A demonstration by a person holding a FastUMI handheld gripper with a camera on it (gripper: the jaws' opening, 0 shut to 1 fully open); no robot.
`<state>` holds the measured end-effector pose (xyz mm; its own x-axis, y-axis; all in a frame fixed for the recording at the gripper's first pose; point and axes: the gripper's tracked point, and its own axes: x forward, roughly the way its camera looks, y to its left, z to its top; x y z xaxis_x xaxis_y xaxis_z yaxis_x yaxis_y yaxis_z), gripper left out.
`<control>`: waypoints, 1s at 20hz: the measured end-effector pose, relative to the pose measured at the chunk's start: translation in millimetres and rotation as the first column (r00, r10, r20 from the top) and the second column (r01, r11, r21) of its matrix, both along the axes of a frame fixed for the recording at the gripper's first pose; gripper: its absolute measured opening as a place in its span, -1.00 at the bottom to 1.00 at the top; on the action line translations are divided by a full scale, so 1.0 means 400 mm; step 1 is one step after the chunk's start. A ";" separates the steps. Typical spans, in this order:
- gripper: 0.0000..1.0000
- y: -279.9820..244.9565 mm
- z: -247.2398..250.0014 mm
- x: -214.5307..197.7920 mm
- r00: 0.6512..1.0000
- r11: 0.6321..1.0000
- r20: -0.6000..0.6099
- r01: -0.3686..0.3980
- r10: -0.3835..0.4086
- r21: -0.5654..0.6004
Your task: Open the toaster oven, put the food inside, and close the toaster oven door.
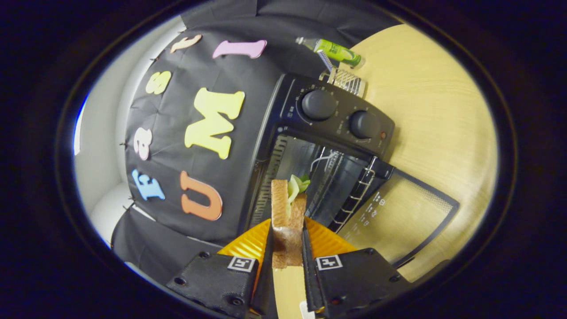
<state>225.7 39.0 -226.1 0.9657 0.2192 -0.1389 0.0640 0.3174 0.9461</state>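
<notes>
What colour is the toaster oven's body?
Black toaster oven, seen in the gripper view; the gripper holds a sandwich.

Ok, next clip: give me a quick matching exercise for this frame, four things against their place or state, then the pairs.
Things:
1. sandwich
2. toaster oven door
3. green bottle
4. knobs

Place or state:
A. lying on the wooden table beyond the oven
B. pinched between both fingers of the gripper
C. folded down open
D. on the oven's control panel

Pairs: 1-B, 2-C, 3-A, 4-D
</notes>
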 end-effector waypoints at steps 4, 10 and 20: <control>-0.27 0.011 -0.031 0.076 0.992 0.992 0.005 0.126 -0.126 0.007; -0.27 0.093 -0.070 0.166 0.990 0.990 -0.026 0.139 -0.140 -0.023; -0.18 0.074 -0.060 0.226 0.993 0.990 -0.035 0.111 -0.114 -0.081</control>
